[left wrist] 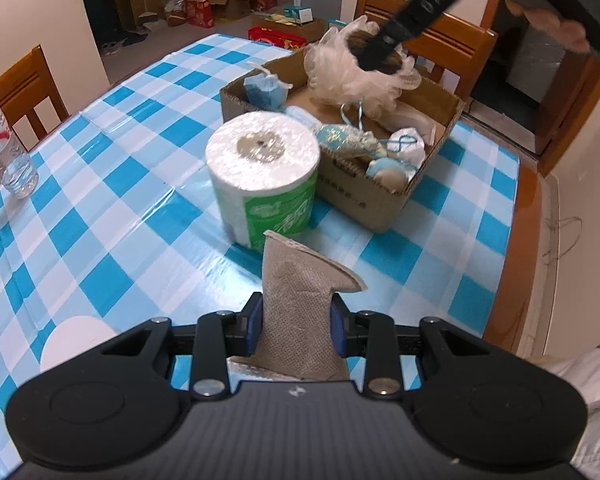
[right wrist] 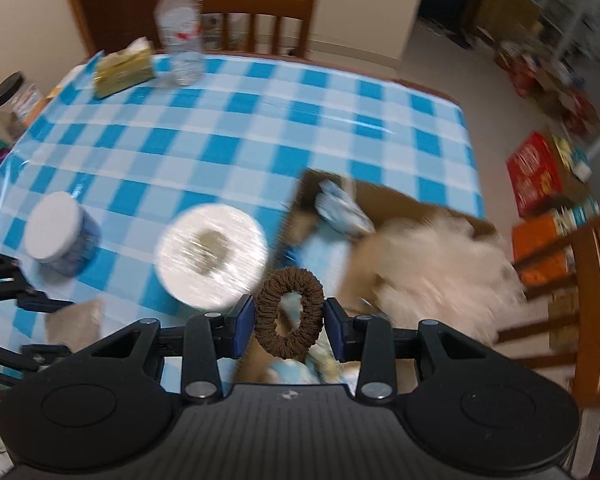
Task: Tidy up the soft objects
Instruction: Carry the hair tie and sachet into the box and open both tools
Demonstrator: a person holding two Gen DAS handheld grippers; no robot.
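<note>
Both grippers are loaded: the left gripper (left wrist: 296, 322) pinches a grey mesh fabric pouch (left wrist: 300, 300) above the checked tablecloth (left wrist: 120, 184); the right gripper (right wrist: 289, 326) clamps a brown ribbed scrunchie (right wrist: 290, 316) over the open cardboard box (left wrist: 384, 204); several soft items, apparently including a pale mesh bath pouf (left wrist: 340, 76), already lie inside; the wrapped toilet-paper roll (left wrist: 262, 172) stands outside, unsorted.

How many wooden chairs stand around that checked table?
3 in view: one chair at the table's left side, one behind the cardboard box, one behind the water bottle. Others may be hidden.
</note>
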